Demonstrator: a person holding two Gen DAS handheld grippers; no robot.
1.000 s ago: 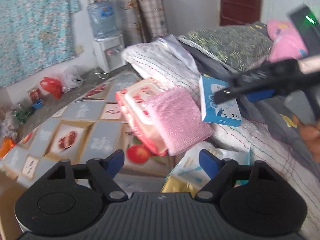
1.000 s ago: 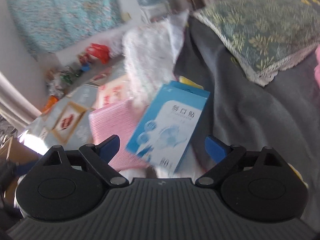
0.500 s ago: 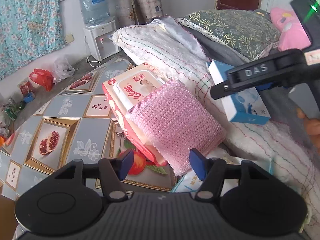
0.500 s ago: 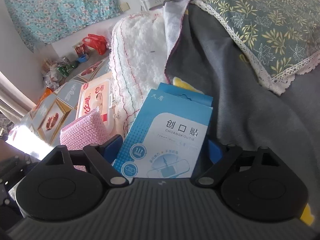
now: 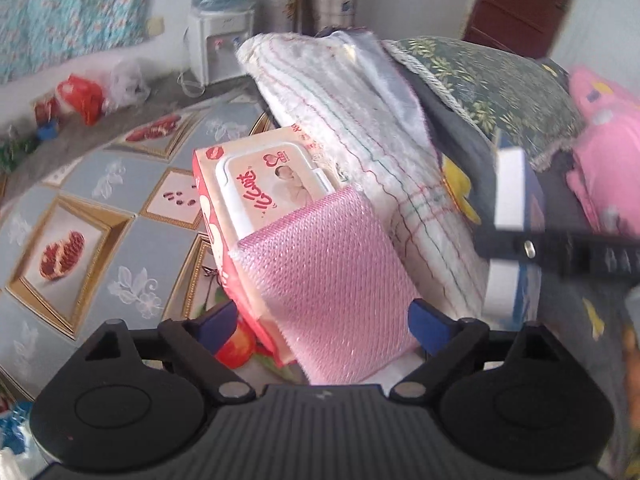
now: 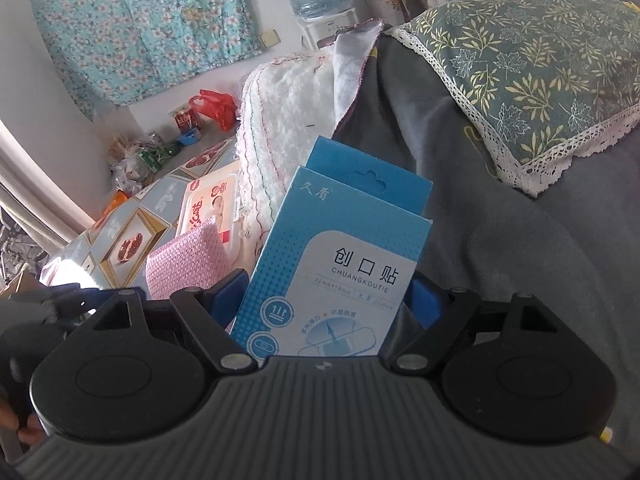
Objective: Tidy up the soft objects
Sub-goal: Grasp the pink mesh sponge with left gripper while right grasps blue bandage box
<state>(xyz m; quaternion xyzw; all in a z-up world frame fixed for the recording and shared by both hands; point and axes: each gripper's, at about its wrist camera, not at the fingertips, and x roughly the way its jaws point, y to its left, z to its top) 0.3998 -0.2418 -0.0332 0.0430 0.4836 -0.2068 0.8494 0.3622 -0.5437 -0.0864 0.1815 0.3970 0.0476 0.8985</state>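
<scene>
Pink mesh fills the centre of the left wrist view: a pink mesh scouring pad lies on top of a red-and-white wet wipes pack, and both rest at the edge of a white knitted blanket over a fruit-patterned floor mat. We hold the left gripper around the near end of the pad; its jaws are opening, the pad sits between them, and the blue pads show a gap on both sides, so we read it as released.

We hold the right gripper on a blue adhesive bandage box, which stands upright between the blue pads above a grey bedsheet. Both pads appear to meet the box edges, and the jaws are closing slightly, so we judge the box grasped. A leaf-patterned pillow lies beyond it, and a pink plush item sits at the far right of the left view.

Progress assessment: we see no container or sorted pile, so the destination cannot be determined. The pad and wipes pack are stacked together, which may count as one grouping. The bandage box is in the gripper, not yet placed. We judge the task as partly done at most, with the box and any remaining loose items left to place.
</scene>
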